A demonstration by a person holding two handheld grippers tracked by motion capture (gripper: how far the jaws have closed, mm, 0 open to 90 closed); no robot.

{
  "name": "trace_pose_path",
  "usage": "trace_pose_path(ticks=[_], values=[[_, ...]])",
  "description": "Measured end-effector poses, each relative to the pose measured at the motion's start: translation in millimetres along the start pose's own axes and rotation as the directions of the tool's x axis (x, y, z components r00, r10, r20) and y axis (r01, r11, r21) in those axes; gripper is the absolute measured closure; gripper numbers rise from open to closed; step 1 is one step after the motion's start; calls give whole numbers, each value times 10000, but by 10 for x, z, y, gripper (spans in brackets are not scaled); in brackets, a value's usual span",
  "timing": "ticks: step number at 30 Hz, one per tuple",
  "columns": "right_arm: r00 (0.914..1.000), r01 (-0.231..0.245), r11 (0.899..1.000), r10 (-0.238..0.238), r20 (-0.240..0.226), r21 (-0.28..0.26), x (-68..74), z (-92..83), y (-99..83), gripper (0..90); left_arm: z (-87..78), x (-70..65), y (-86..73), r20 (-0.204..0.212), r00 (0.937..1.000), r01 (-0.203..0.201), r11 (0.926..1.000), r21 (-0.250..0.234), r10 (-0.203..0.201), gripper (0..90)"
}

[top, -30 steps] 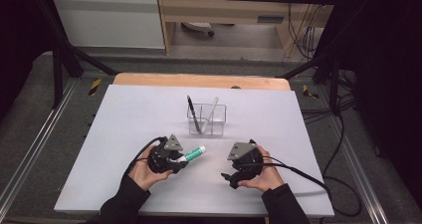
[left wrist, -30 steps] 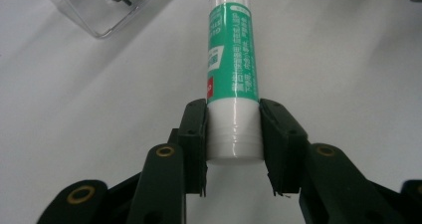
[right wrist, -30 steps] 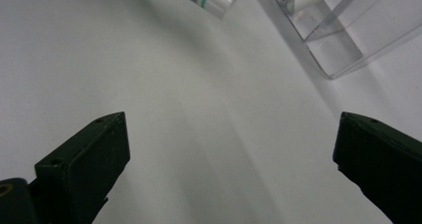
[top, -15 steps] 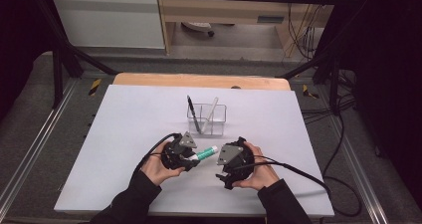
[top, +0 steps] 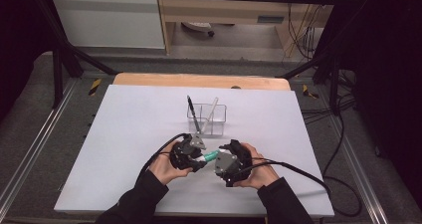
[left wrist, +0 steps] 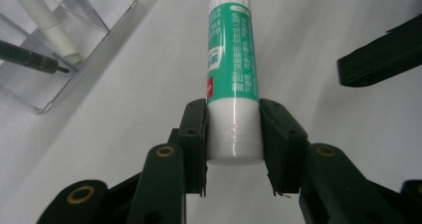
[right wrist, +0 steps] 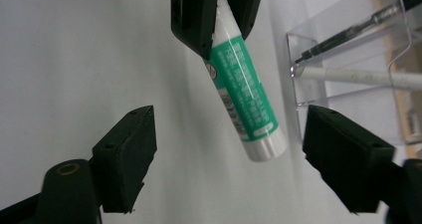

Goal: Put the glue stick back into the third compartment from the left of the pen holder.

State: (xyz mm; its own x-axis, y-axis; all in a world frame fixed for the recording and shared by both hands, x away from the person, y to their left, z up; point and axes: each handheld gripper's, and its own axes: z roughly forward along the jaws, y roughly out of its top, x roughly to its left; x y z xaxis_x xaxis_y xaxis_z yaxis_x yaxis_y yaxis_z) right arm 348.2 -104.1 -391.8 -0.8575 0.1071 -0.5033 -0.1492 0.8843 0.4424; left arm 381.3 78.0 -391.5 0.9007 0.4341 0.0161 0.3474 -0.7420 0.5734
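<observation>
A green and white glue stick [left wrist: 233, 59] is clamped at its white base by my left gripper [left wrist: 234, 134], which is shut on it. In the high view the glue stick [top: 210, 156] lies level between the two hands, with my left gripper [top: 201, 159] on its left. My right gripper [right wrist: 229, 134] faces it from the other side. Its jaws have just been closing, and the stick's [right wrist: 244, 99] free white end hangs between them without touching either pad. In the high view my right gripper [top: 218, 158] sits at the stick's tip.
A clear plastic holder [top: 206, 118] stands just behind the hands, with a black pen [top: 191, 112] and a white pen [top: 211, 112] leaning in it. The white table sheet [top: 124, 134] spreads out on all sides. A wooden strip [top: 199, 79] borders the far edge.
The two hands have come together near the table's middle. The left gripper carried the glue stick to the right; the right gripper moved left, and its jaws narrowed around the stick's end.
</observation>
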Motion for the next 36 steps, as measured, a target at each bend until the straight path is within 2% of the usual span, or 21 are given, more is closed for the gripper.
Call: trace_pose_path(ticks=[5, 12, 21, 23, 28, 35, 36], values=[[9959, 907, 9958, -907, 59, -81, 10, 8, 8, 324, 7, -40, 62, 62, 9999, -152, 9999, 26, 152, 645], [9863, 1631, 9866, -1630, 251, -24, 8, 11, -12, 420, 31, -94, 129, 221, 9994, -253, 9997, -17, 253, 645], [9643, 2621, 9646, -2629, 301, 279, 35, 34, -35, 532, 64, -153, 208, 417, 9986, -332, 9994, -58, 334, 645], [9564, 2896, 9568, -2903, 318, 244, 37, 34, -37, 554, 73, -165, 220, 440, 9983, -386, 9992, -48, 387, 645], [9447, 3260, 9450, -3267, 287, 282, 47, 29, -47, 609, 82, -189, 246, 491, 9980, -388, 9992, -43, 389, 645], [9357, 3519, 9358, -3523, 182, 220, 60, 25, -49, 655, 84, -205, 259, 583, 9974, -414, 9991, -3, 413, 645], [9312, 3640, 9312, -3643, 128, 185, 55, 23, -49, 656, 85, -208, 259, 583, 9974, -415, 9991, -6, 415, 645]])
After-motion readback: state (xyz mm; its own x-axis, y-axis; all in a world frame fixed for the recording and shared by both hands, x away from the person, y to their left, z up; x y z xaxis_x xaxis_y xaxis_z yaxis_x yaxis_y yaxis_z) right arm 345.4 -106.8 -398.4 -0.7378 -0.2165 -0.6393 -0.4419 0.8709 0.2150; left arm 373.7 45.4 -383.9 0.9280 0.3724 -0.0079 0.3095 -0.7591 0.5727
